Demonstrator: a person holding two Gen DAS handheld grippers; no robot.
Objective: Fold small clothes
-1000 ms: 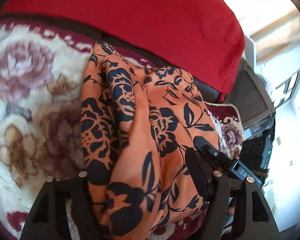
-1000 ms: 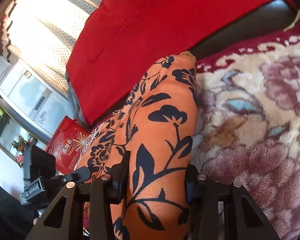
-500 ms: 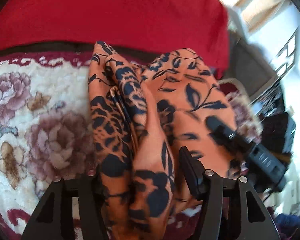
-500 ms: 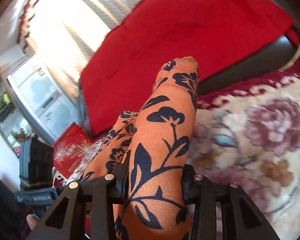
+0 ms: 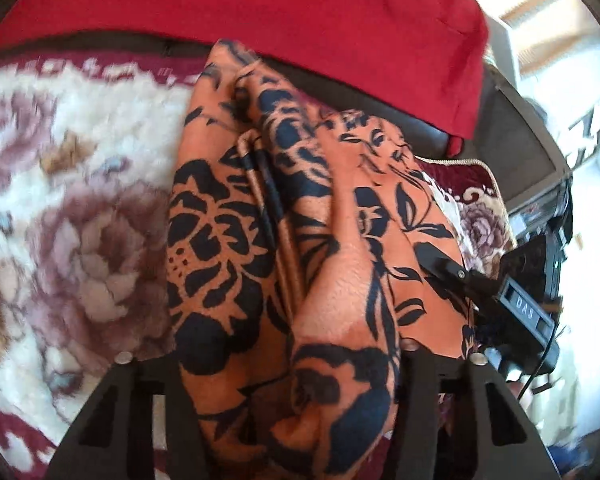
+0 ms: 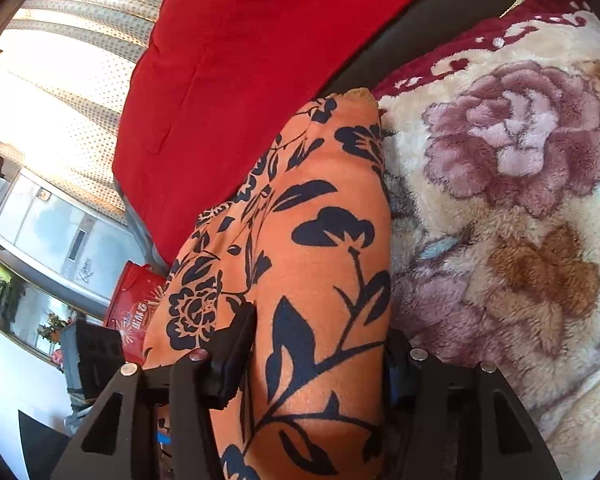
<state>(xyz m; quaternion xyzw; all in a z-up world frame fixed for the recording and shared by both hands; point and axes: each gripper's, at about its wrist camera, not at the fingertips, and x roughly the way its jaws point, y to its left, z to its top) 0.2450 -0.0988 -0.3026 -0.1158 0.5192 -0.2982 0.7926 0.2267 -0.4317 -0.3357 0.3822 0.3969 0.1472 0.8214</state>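
Note:
An orange garment with a dark blue flower print (image 5: 300,240) lies bunched and folded lengthwise on a floral plush blanket (image 5: 80,208). My left gripper (image 5: 288,364) is shut on the garment's near end; cloth fills the gap between the fingers. The garment shows in the right wrist view (image 6: 316,264) as a long smooth band running away from me. My right gripper (image 6: 316,360) is shut on that end. The right gripper also shows in the left wrist view (image 5: 444,268) at the garment's right edge.
A red cushion (image 5: 260,8) leans along a dark sofa back behind the blanket (image 6: 520,208). In the right wrist view a red box (image 6: 134,300), a glass cabinet (image 6: 48,224) and a lit curtain (image 6: 60,80) are at the left.
Both grippers kept their hold on the garment. The left wrist view swung and moved in closer, so the cloth fills more of it. The right wrist view tilted back down toward the blanket.

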